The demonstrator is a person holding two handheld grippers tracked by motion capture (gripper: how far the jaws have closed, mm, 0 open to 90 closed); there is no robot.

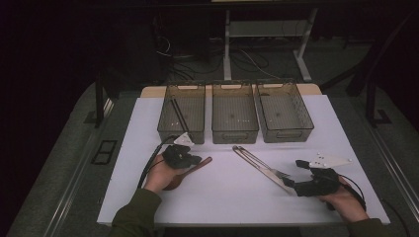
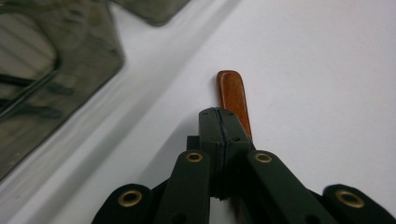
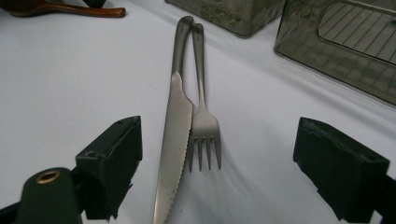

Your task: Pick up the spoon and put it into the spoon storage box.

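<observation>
1. The left gripper is seen low over the white table top, its jaws pressed together around the handle of a brown wooden spoon; in the left gripper view the rounded handle end is seen projecting beyond the closed jaws. Whether the spoon is lifted clear of the table cannot be told.
2. The spoon is judged light, stiff and not fragile, with a polished surface that may slip; a hold on the narrow handle is suitable, though the heavier bowl end may cause it to swing if it is gripped far from the middle.
3. Just beyond the left gripper, three smoky translucent plastic bins are lined up side by side; a pair of dark chopsticks is seen lying in the left bin, while the middle bin and right bin appear empty. The near wall of the left bin is judged the main obstacle to any move forward.
4. Between the hands, a steel serrated table knife and a steel fork are laid touching along their length, well apart from the spoon.
5. The right gripper is held with its jaws wide apart and nothing between the pads, aimed at the knife and fork.
</observation>
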